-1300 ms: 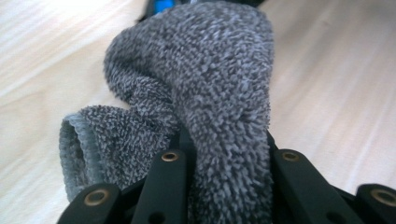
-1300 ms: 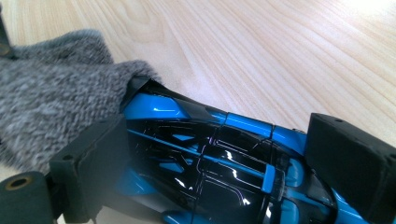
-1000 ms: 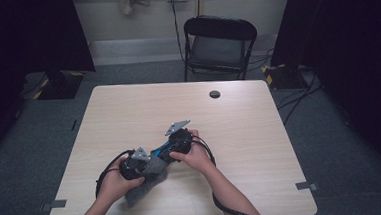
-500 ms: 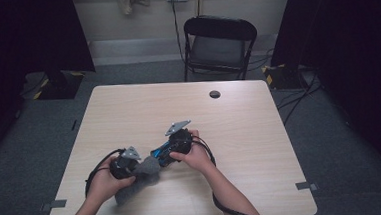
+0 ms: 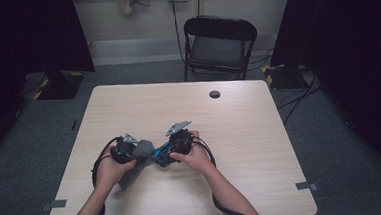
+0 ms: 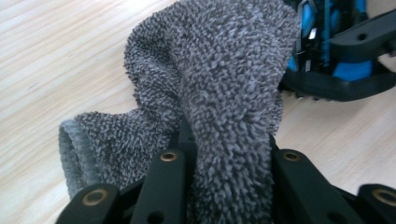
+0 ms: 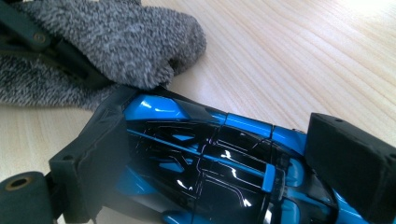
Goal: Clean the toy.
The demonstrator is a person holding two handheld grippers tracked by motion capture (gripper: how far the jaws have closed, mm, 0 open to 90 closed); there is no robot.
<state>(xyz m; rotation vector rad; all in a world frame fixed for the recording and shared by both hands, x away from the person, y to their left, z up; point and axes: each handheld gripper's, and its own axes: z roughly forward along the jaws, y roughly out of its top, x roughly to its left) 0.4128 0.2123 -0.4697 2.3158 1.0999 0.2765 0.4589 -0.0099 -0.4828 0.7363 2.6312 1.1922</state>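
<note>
**Cloth and toy car meeting at the near edge**

Nearest the person, the left gripper is clamping a grey cloth — in the left gripper view the fuzzy fabric is bunching up between the two black jaws and spilling out above them, so the jaws are closing tight on it. Its jaws have just been opening a little, yet the cloth is sitting pinched between them. In the high view the cloth is trailing toward 7 o'clock from the gripper onto the table.

At 3 o'clock of the cloth, the right gripper is holding a blue-and-black toy car — both pads are pressing its sides in the right gripper view. The car's front is touching the cloth, which is lying at 11 o'clock of it.

Farther off, at 1 o'clock, a small dark disc is lying on the table. Beyond the far edge, at 12 o'clock, a black folding chair is standing.
</note>
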